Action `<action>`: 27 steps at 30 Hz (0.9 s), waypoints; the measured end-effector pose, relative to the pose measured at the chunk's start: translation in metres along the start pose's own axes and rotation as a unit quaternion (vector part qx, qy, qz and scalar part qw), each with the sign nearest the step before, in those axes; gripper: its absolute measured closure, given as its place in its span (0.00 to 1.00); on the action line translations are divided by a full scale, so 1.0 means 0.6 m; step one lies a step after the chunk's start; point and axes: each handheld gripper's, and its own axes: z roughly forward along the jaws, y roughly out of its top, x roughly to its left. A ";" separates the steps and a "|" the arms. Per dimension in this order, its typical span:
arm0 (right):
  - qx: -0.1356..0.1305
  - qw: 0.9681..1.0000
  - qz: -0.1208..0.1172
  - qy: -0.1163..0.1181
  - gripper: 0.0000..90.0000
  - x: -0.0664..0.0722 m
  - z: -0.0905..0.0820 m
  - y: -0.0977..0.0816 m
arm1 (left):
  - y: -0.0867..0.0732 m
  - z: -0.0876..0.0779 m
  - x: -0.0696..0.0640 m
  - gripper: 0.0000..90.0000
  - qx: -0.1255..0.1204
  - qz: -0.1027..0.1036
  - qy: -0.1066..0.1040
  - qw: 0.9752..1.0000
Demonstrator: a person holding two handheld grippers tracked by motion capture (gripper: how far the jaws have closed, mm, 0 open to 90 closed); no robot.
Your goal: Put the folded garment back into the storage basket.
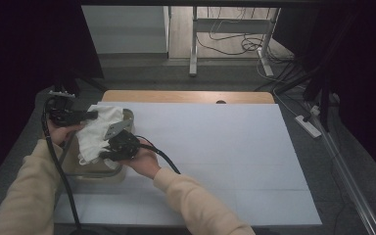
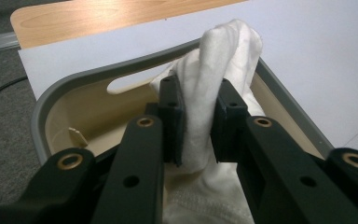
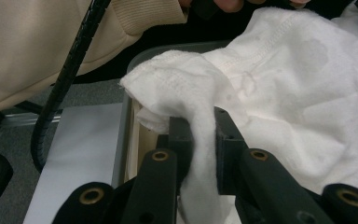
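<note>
White cloth [image 1: 95,134], soft, light and limp, held over a grey-rimmed basket [image 1: 127,115] at the worktop's [image 1: 215,147] left edge. Left gripper [image 2: 198,123] and right gripper [image 3: 200,140] fingers each pinch a fold; hemmed edges probably grip best.

My left gripper [image 1: 90,115] sat at the table's left edge, jaws pinched on white cloth [image 1: 95,134]. My right gripper [image 1: 108,152] lay just beside it, nearer me, clamping the same cloth, both forearms angled in from below.
</note>
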 end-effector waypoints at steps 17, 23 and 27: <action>0.010 1.000 0.001 -0.005 0.70 -0.005 0.017 -0.002 | 0.006 0.009 0.002 0.45 0.015 -0.003 0.044 0.999; 0.008 0.999 0.042 0.006 0.47 -0.010 0.016 -0.004 | 0.008 0.006 -0.002 0.33 0.008 -0.007 0.045 0.999; -0.004 0.999 0.044 -0.012 0.47 -0.018 -0.010 -0.004 | 0.008 0.002 -0.008 0.34 0.004 -0.004 0.036 0.999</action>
